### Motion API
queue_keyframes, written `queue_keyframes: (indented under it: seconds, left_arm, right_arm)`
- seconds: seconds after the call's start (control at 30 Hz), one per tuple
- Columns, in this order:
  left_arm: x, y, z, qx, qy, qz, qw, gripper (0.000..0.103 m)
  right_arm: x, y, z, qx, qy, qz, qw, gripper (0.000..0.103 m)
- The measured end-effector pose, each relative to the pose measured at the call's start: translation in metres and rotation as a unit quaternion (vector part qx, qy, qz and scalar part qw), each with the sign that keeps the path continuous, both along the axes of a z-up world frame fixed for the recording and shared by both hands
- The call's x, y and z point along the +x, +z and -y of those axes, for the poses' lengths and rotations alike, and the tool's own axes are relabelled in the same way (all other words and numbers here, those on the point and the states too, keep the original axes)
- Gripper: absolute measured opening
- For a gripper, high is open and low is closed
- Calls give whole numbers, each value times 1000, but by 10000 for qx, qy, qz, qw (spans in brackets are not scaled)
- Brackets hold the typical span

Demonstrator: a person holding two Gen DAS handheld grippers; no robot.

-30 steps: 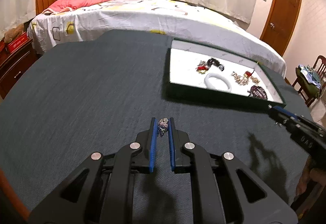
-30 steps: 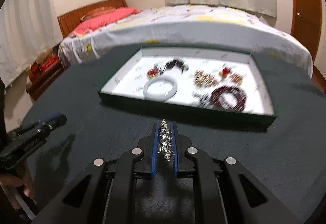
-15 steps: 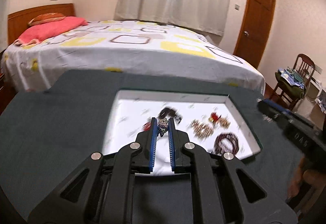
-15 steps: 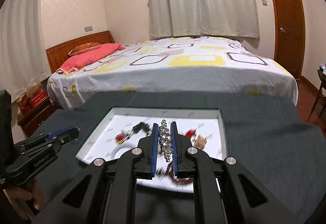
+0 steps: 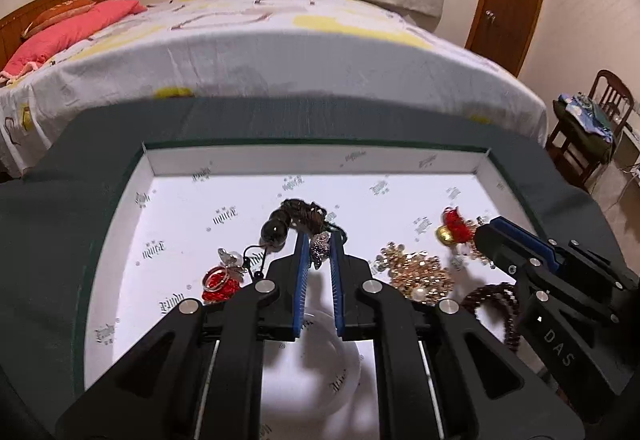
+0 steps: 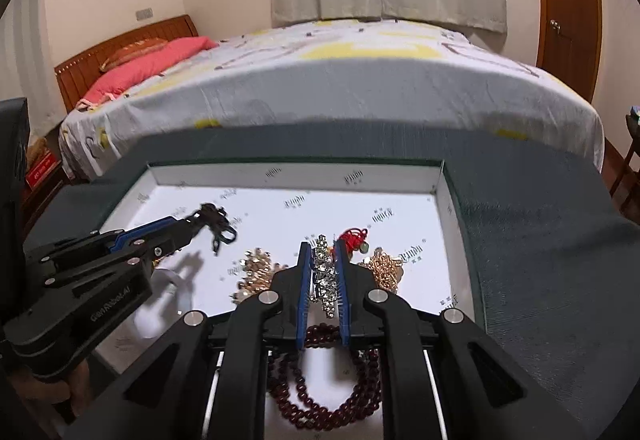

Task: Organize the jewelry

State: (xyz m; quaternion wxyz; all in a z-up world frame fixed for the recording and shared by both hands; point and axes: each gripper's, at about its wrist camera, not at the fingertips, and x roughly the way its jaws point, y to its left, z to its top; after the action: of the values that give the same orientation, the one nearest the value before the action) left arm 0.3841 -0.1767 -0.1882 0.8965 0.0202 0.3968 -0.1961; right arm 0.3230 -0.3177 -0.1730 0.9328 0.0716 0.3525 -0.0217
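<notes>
Both claws, which a second earlier hung over the bare dark cloth of the table short of the tray, now hang above the white-lined tray (image 5: 144,176) itself, each with its load carried along. The left claw (image 5: 319,240) is clamped on a small silver sparkling piece (image 5: 319,250), over the middle of the tray near the dark beaded bundle (image 5: 298,218); the right claw (image 6: 322,252) is clamped on a rhinestone strip (image 6: 325,280), over the tray's right half. That likely means the carry is finished and the release into the tray comes next, though neither piece has been set down. The left wrist view alone shows the red ring ornament (image 5: 218,282) toward the tray's left edge and the white bangle (image 5: 344,380) at the near edge, below the claw. The right wrist view alone shows the dark red bead string (image 6: 320,392) coiled whole at the near edge, and the gold chain heap (image 6: 384,268) by the right wall. Beyond the table's far edge stands a bed (image 6: 360,80).
</notes>
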Motion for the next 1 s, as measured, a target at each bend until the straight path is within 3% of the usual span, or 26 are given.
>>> queue_keyframes:
  seconds: [0.2, 0.23, 0.3, 0.37, 0.53, 0.73, 1.0]
  left_arm:
    - [4, -7, 1, 7, -6, -136, 9999, 12]
    - [4, -6, 0, -2, 5, -106, 9999, 17]
    - [4, -4, 0, 8, 40, -87, 10000, 31]
    - [3, -2, 0, -1, 91, -42, 9999, 54]
    - [-7, 12, -3, 7, 103, 128, 9999, 60]
    - [-32, 22, -13, 176, 175, 264, 9993, 79]
    - [-124, 54, -48, 422, 358, 563, 9969, 90]
  right_arm:
    - [4, -4, 2, 49, -39, -125, 9999, 14]
    - [4, -5, 3, 53, -52, -139, 9999, 17]
    - [2, -4, 4, 36, -102, -107, 9999, 45]
    - [0, -2, 4, -15, -139, -4, 9999, 54]
    - [-11, 5, 4, -80, -214, 98, 9997, 58]
    - [-37, 15, 9, -154, -394, 154, 9990, 72]
    - [-122, 42, 2, -114, -530, 202, 9983, 78]
